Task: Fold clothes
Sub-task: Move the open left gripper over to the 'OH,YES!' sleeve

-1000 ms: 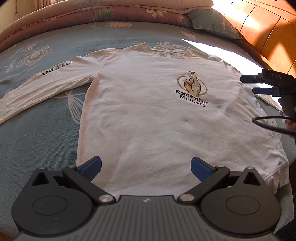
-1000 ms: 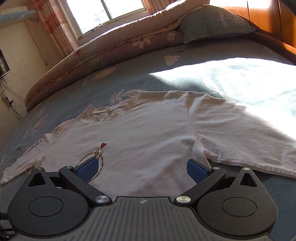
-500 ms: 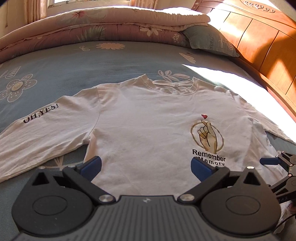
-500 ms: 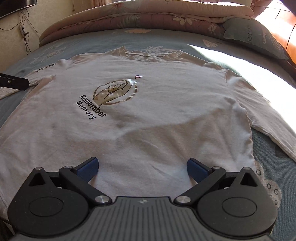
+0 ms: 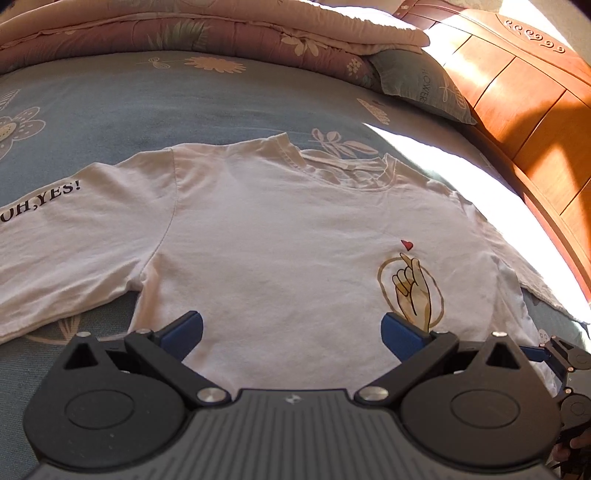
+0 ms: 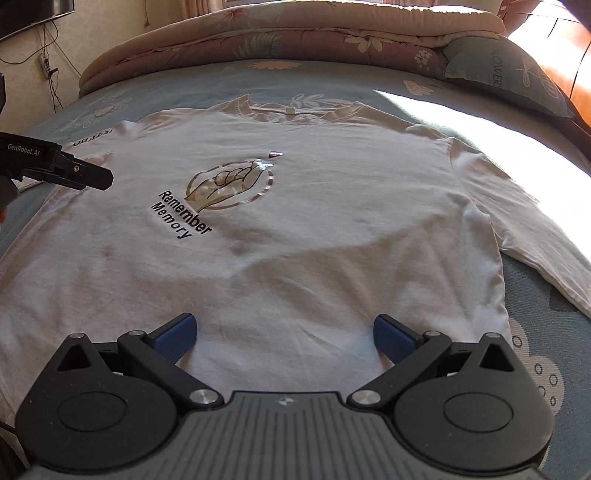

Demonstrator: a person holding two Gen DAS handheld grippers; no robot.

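Left gripper (image 5: 291,326), lower frame: jaws wide, nothing held; over the last second it has advanced from the hem up over the chest, toward the sleeve seam. Right gripper (image 6: 282,330), lower frame: jaws wide, empty, now over the lower body. White long-sleeve shirt (image 6: 295,221) fills mid-frame, flat, face up, both sleeves spread, on the blue bedsheet (image 5: 184,99). No fold visible. Folded quilt (image 6: 295,33) along the top.

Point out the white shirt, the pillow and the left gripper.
white shirt (image 6: 314,229), right wrist view, middle of its front.
pillow (image 5: 417,81), left wrist view, its printed face.
left gripper (image 5: 291,328), left wrist view, midway between its open fingers.
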